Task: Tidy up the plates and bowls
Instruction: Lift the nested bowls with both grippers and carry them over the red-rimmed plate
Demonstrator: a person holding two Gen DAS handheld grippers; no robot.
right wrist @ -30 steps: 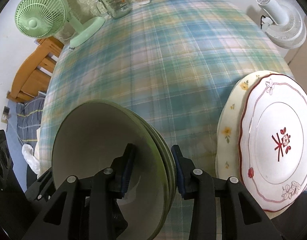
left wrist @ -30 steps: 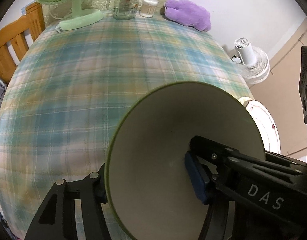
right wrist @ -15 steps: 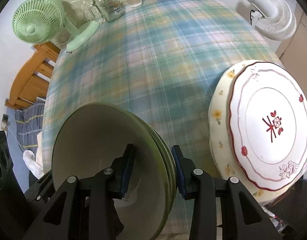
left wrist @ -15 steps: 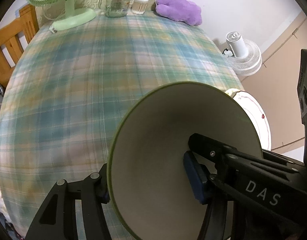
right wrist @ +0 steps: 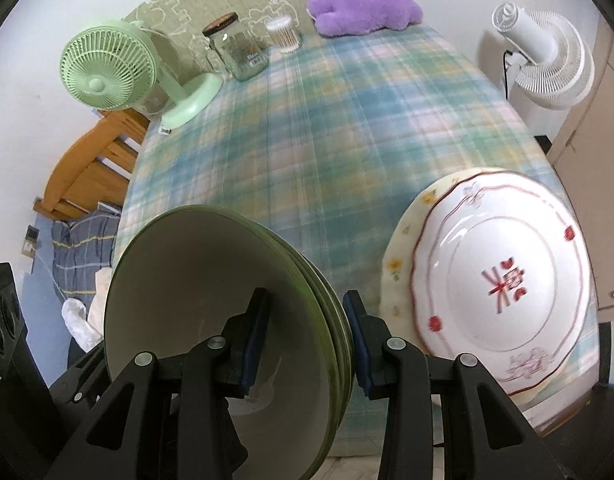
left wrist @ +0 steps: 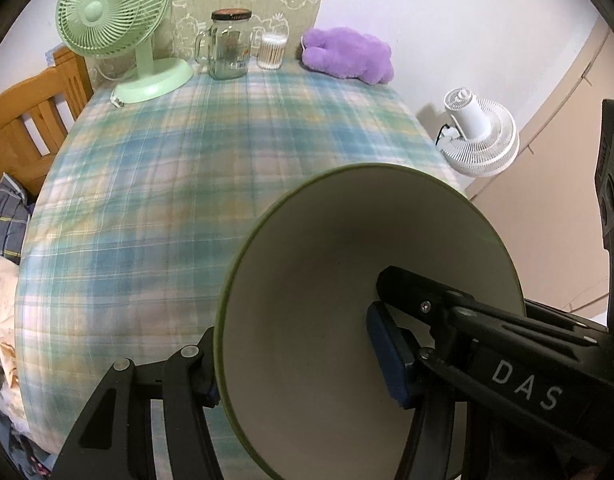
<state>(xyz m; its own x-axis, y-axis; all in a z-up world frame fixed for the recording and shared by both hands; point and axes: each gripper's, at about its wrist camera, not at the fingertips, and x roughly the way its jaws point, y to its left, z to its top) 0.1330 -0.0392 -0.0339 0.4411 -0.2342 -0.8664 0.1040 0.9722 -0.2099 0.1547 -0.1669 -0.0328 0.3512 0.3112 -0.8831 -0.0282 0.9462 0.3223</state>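
A stack of nested green-rimmed bowls (right wrist: 187,280), pale inside, hangs tilted above the plaid-cloth table (right wrist: 347,140). My right gripper (right wrist: 307,340) is shut on its right rim, one blue pad inside and one outside. My left gripper (left wrist: 295,364) is shut on the opposite rim of the bowls (left wrist: 327,280), with its right pad inside the top bowl and its left finger outside. At the table's near right edge a white plate with red flowers (right wrist: 503,280) lies on a cream plate with yellow flowers (right wrist: 399,264). The left wrist view does not show the plates.
Along the table's far edge stand a green desk fan (left wrist: 107,12), a glass jar (left wrist: 229,46), a cotton-swab tub (left wrist: 271,50) and a purple plush toy (left wrist: 347,56). A wooden chair (left wrist: 23,120) is at the left and a white floor fan (left wrist: 479,136) at the right.
Both grippers have risen with the bowls, so the table looks farther away. In the left wrist view the plate beside the bowl has gone out of sight.
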